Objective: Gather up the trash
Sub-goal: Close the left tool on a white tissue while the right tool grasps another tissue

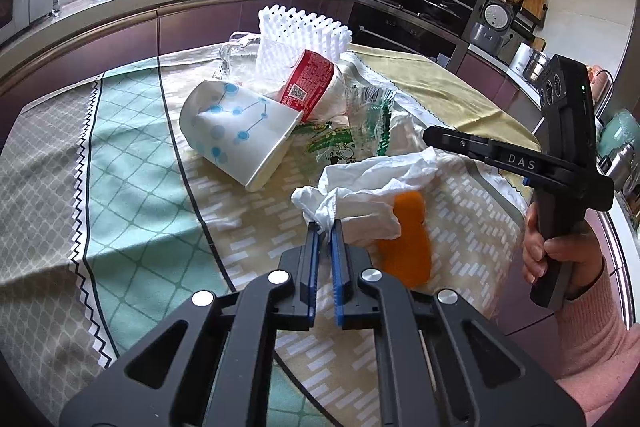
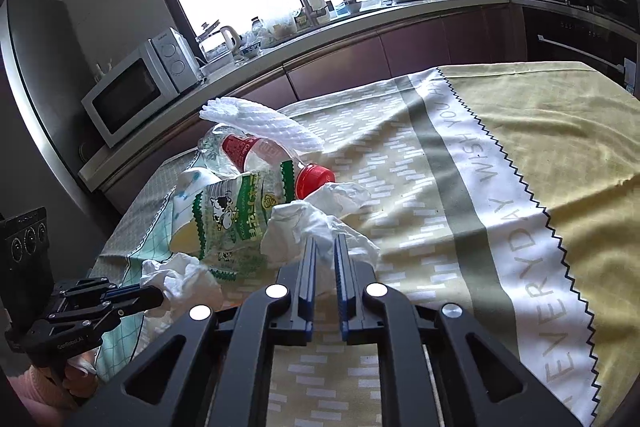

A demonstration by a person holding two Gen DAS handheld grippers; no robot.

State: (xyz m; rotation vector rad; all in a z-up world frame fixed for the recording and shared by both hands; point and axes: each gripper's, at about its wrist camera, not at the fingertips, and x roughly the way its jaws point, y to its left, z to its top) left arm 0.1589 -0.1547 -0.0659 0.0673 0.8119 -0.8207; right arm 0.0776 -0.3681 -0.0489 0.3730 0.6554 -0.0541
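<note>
Each fisheye camera looks forward and downward along its own hand-held gripper, close above the cloth-covered worktop [image 1: 132, 155]. Both views share the heap of crumpled white tissue [image 1: 372, 187] [image 2: 316, 223], and each catches the other hand-held gripper at its edge.

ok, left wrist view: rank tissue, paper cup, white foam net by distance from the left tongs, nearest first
1. Tissue: at the tips of the left tongs, a corner pinched between them.
2. Paper cup: further up the table, on its side, left of centre.
3. White foam net: farthest, at the back of the pile, behind the red-labelled bottle.
</note>
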